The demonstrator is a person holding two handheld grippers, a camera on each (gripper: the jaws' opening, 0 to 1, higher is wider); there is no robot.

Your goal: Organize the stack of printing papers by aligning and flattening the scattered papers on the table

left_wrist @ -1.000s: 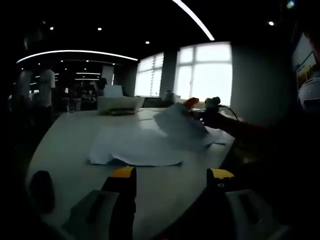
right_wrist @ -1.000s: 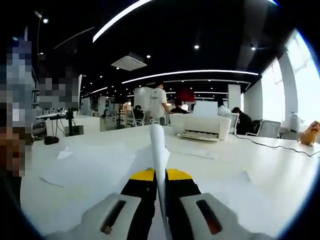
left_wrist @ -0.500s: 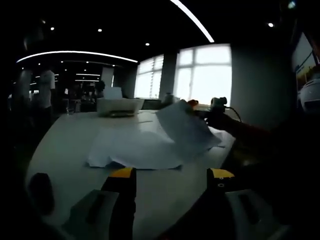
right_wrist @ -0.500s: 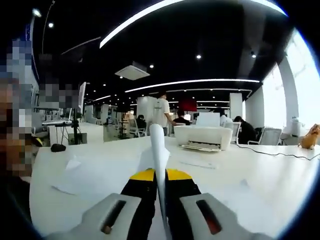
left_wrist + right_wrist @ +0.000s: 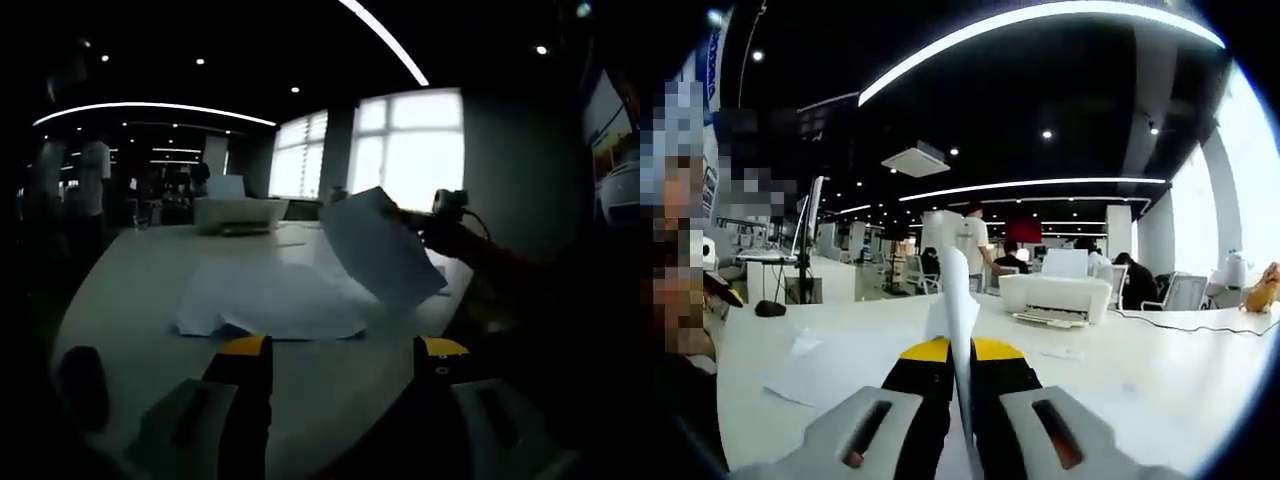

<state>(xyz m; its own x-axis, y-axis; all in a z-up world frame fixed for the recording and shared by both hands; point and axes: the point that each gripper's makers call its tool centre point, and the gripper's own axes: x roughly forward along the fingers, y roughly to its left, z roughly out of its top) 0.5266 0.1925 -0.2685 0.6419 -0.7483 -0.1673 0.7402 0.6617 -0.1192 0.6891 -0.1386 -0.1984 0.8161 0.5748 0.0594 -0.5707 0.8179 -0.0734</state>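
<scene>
A loose stack of white papers (image 5: pixel 268 298) lies on the white table (image 5: pixel 130 280) ahead of my left gripper (image 5: pixel 343 352), whose yellow-tipped jaws stand open and apart with nothing between them. Above the stack's right end, a single sheet (image 5: pixel 383 247) hangs tilted in the air, held by my right gripper (image 5: pixel 410 217) coming in from the right. In the right gripper view, my right gripper (image 5: pixel 960 350) is shut on that sheet (image 5: pixel 959 310), which I see edge-on rising between the jaws. More paper (image 5: pixel 830 380) lies flat on the table to the left.
A white printer (image 5: pixel 240 208) (image 5: pixel 1054 296) sits at the table's far end, with a cable (image 5: pixel 1180 326) trailing to its right. A dark object (image 5: pixel 82 378) rests near the table's left edge. People stand and sit in the office behind.
The right gripper has lifted its sheet higher off the stack and tipped it up. The left gripper has stayed put and open.
</scene>
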